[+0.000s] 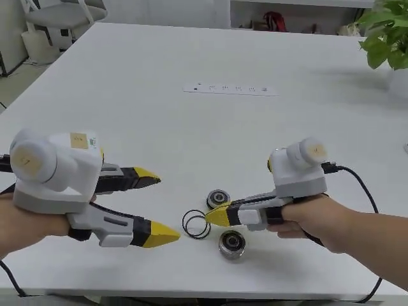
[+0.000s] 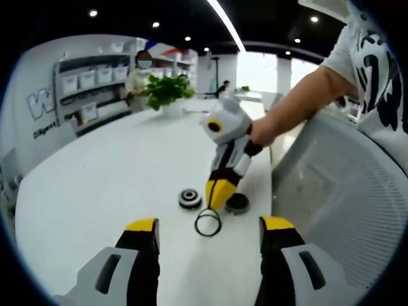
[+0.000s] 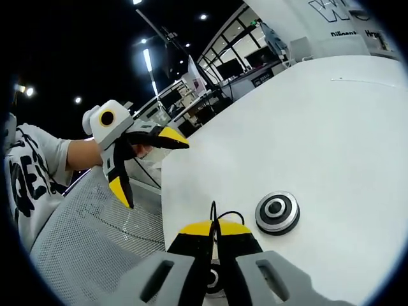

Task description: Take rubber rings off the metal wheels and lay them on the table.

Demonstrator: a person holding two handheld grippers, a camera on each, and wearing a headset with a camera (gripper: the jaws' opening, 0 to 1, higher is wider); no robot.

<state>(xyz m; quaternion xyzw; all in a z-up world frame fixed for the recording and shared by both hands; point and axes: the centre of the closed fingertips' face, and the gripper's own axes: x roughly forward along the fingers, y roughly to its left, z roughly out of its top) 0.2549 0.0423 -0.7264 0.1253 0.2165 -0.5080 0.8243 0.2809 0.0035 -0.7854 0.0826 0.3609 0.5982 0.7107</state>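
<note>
Two black rubber rings (image 1: pixel 196 224) overlap on the white table (image 1: pixel 191 127), also seen in the left gripper view as rings (image 2: pixel 208 222). My right gripper (image 1: pixel 210 217) is shut with its yellow tips on the rings' right edge; a thin ring (image 3: pixel 213 213) runs up between its closed jaws. One metal wheel (image 1: pixel 218 198) stands just behind the tips, and a second wheel (image 1: pixel 231 244) lies in front of them. My left gripper (image 1: pixel 166 207) is held open to the left of the rings, jaws wide apart and holding nothing. It faces the rings, with fingers (image 2: pixel 145 237) low in its own view.
A white power strip (image 1: pixel 231 89) lies mid-table, farther back. A potted plant (image 1: pixel 387 32) stands at the far right corner. The table's front edge (image 1: pixel 210 296) runs close below the wheels. A black cable (image 1: pixel 360 182) trails from the right gripper.
</note>
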